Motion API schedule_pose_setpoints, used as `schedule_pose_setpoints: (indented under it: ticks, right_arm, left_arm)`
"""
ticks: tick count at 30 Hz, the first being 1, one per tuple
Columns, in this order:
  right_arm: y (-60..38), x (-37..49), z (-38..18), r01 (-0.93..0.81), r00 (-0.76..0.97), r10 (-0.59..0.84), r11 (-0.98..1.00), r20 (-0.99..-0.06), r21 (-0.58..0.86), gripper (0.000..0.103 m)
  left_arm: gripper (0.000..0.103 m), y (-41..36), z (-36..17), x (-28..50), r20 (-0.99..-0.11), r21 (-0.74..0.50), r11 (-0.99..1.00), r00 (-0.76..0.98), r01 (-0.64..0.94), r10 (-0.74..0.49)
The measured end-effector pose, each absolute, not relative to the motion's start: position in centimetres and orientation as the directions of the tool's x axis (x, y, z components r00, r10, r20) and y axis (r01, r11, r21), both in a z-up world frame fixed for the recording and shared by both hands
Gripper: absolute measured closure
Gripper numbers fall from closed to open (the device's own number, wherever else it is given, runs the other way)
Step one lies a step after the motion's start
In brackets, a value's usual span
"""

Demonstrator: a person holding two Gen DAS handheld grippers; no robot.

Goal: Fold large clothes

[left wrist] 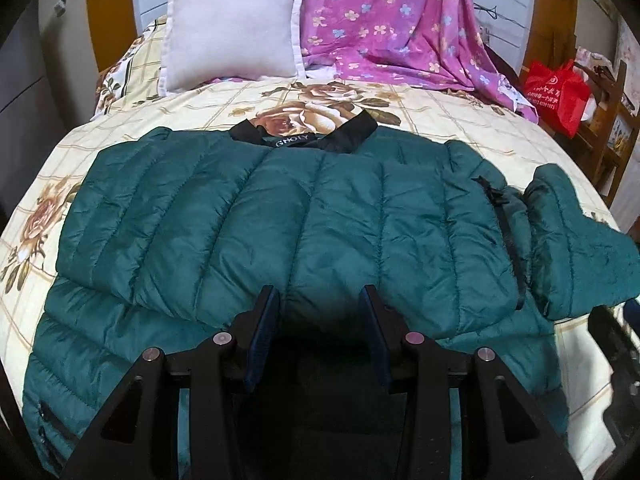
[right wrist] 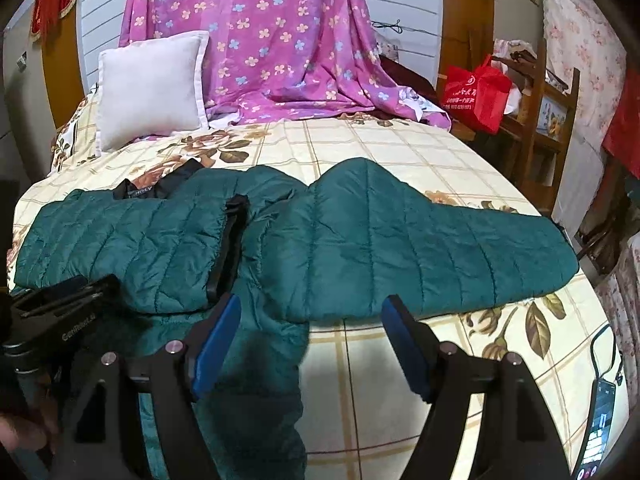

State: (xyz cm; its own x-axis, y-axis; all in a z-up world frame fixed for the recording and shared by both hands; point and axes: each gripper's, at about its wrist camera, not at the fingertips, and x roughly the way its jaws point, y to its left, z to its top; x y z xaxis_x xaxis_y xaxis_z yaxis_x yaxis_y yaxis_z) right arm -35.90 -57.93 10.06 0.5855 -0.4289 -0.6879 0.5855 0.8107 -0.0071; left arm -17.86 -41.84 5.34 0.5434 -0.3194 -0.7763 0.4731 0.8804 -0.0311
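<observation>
A teal quilted puffer jacket [left wrist: 304,216] with a black collar [left wrist: 308,134] lies spread on the bed; one front panel is folded over the body. Its right sleeve [right wrist: 420,248] stretches out flat to the right in the right wrist view. My left gripper [left wrist: 318,300] is open and empty, just above the jacket's near hem. My right gripper [right wrist: 312,312] is open and empty, hovering at the near edge of the sleeve and side seam. The left gripper's body [right wrist: 60,300] shows at the left of the right wrist view.
The bed has a cream floral sheet [right wrist: 380,152]. A white pillow [left wrist: 232,32] and a purple flowered blanket [left wrist: 392,20] stand at the headboard. A red bag [right wrist: 476,92] and wooden shelf sit right of the bed. A phone [right wrist: 600,424] lies at the near right edge.
</observation>
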Motion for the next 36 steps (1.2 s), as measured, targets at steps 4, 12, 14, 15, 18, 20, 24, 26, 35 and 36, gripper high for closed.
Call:
schedule_pose_setpoints:
  ticks: [4, 12, 14, 15, 18, 20, 24, 26, 35, 36]
  right_arm:
    - [-58.4, -36.1, 9.7, 0.597, 0.574, -0.431, 0.802, -0.696, -0.004, 0.025]
    - [-59.0, -36.5, 9.7, 0.611, 0.570, -0.445, 0.792, -0.690, -0.006, 0.025]
    - [-59.2, -36.7, 9.5, 0.615, 0.568, -0.443, 0.788, -0.693, 0.000, 0.025]
    - [-59.3, -36.8, 9.5, 0.618, 0.567, -0.442, 0.786, -0.695, 0.004, 0.025]
    - [-59.9, -37.0, 9.2, 0.630, 0.559, -0.446, 0.777, -0.699, 0.008, 0.025]
    - [-60.2, -37.1, 9.1, 0.636, 0.555, -0.445, 0.771, -0.703, 0.014, 0.025]
    - [-60.6, -37.3, 9.0, 0.642, 0.554, -0.446, 0.766, -0.703, 0.020, 0.025]
    - [-60.7, -37.3, 9.0, 0.643, 0.553, -0.447, 0.765, -0.703, 0.019, 0.025]
    - [-61.0, -37.6, 8.8, 0.650, 0.543, -0.449, 0.760, -0.710, 0.018, 0.025]
    - [-61.1, -37.6, 8.8, 0.652, 0.543, -0.451, 0.758, -0.708, 0.017, 0.025]
  left_arm:
    - [0.080, -41.1, 6.7, -18.6, -0.753, -0.063, 0.875, 0.552, 0.480, -0.358]
    - [0.080, -41.1, 7.8, -19.8, -0.733, -0.078, 0.863, 0.558, 0.499, -0.389]
    - [0.080, -41.2, 7.5, -19.8, -0.739, -0.071, 0.862, 0.554, 0.502, -0.384]
    - [0.080, -41.2, 7.4, -19.9, -0.741, -0.068, 0.862, 0.553, 0.503, -0.381]
    - [0.080, -41.3, 7.0, -20.1, -0.746, -0.076, 0.862, 0.545, 0.500, -0.382]
    - [0.080, -41.4, 6.8, -20.1, -0.749, -0.073, 0.863, 0.544, 0.500, -0.378]
    - [0.080, -41.6, 6.8, -20.1, -0.747, -0.071, 0.863, 0.547, 0.499, -0.378]
    - [0.080, -41.6, 6.8, -20.1, -0.744, -0.070, 0.865, 0.552, 0.497, -0.377]
    - [0.080, -41.9, 6.8, -20.4, -0.745, -0.071, 0.861, 0.547, 0.504, -0.382]
    - [0.080, -41.9, 6.8, -20.4, -0.744, -0.080, 0.860, 0.544, 0.505, -0.388]
